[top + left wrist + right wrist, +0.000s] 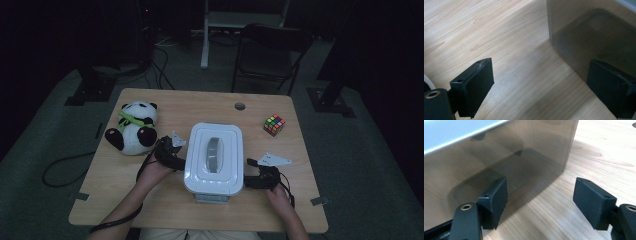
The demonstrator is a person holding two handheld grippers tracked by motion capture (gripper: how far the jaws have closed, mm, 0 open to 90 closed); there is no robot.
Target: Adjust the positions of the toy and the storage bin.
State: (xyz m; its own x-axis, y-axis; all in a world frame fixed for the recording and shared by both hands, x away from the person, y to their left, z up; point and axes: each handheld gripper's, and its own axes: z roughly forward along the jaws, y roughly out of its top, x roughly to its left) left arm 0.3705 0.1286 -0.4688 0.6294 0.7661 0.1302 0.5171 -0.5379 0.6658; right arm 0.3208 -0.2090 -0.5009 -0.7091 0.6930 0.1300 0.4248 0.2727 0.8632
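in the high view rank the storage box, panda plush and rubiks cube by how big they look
1. storage box, largest by a clear margin
2. panda plush
3. rubiks cube, smallest

All three sit on the same table at similar depth, so nearness to the camera hardly skews this order.

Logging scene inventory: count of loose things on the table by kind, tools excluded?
Plush panda: 1
Lidded bin: 1
Puzzle cube: 1
Total: 3
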